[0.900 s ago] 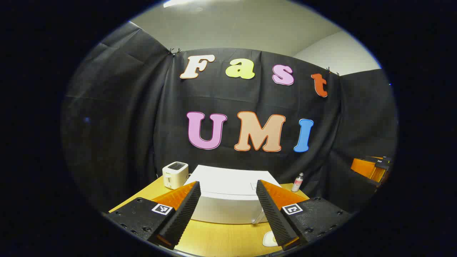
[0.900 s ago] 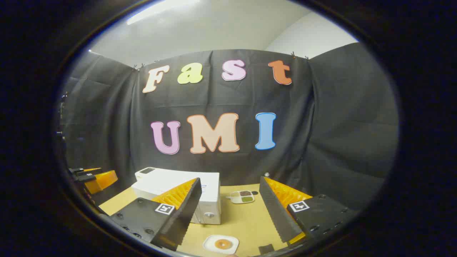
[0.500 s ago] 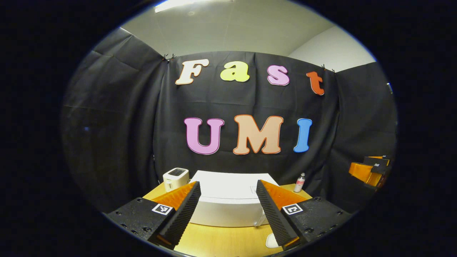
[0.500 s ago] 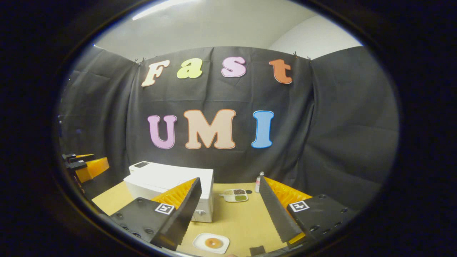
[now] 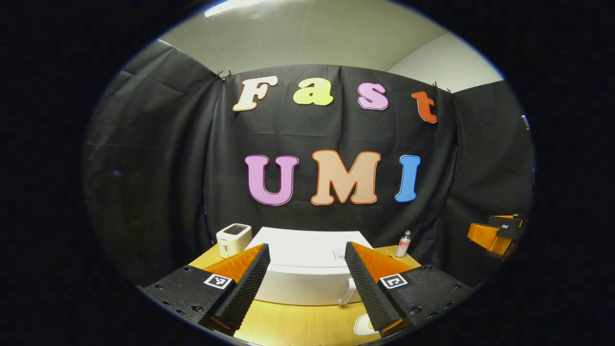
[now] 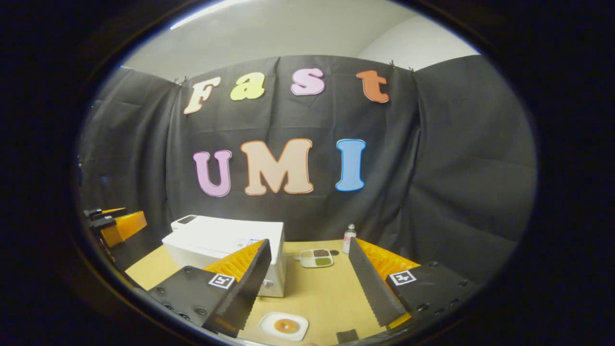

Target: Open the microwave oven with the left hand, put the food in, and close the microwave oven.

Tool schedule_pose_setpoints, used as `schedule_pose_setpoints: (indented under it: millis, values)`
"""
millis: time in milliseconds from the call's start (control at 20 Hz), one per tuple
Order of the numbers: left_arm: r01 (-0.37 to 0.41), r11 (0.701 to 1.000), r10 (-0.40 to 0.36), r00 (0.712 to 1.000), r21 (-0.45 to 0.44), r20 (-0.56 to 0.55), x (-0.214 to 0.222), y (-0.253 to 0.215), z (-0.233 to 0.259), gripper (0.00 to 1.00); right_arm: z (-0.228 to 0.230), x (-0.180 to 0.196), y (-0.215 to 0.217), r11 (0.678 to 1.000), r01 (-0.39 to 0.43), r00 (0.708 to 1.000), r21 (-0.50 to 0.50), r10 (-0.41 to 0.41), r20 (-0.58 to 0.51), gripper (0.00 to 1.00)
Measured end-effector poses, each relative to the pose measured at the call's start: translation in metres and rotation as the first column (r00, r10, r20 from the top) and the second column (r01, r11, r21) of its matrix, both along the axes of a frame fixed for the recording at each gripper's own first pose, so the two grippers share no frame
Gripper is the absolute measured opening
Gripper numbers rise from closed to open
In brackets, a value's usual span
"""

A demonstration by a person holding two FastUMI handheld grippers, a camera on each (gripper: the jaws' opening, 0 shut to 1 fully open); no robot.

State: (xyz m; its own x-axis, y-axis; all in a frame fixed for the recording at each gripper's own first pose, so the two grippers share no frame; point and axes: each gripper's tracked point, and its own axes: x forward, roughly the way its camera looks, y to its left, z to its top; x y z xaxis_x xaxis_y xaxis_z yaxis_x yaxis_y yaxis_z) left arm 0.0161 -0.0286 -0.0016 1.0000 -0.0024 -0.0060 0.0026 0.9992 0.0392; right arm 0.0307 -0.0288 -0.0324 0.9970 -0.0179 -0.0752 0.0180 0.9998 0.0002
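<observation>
While shut, microwave (image 5: 307,269) looks plain white (handle at right).

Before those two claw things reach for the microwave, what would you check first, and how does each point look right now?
1. Left gripper open and holding nothing: ok.
2. Right gripper open and holding nothing: ok.
3. Microwave door shut, handle at its front right in the left gripper view, ready to pull: ok.
4. Left gripper lined up with the handle: not ok, it faces the middle of the door.
5. Food on the white plate lies on the table in front of the right gripper: ok.
6. Room for the door to swing clear of the plate: cannot tell.
</observation>
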Motion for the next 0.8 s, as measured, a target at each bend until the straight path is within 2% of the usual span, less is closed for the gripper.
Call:
schedule_pose_setpoints:
  millis: [400, 650, 800]
  values:
    - [-0.014, 1.0, 0.014, 0.997, -0.006, -0.08, 0.006, -0.003, -0.03, 0.96, -0.025, 0.008, -0.02, 0.999, 0.035, 0.998, 0.039, -0.033, -0.062, 0.93]
    - [0.01, 1.0, -0.015, 0.984, -0.03, -0.177, 0.013, -0.014, -0.073, 0.96, -0.036, 0.007, -0.03, 0.996, 0.07, 0.995, 0.053, -0.065, -0.081, 0.93]
    - [0.05, 0.997, -0.062, 0.971, -0.058, -0.231, 0.018, -0.027, -0.107, 0.96, -0.036, 0.003, -0.033, 0.995, 0.087, 0.994, 0.052, -0.082, -0.078, 0.93]
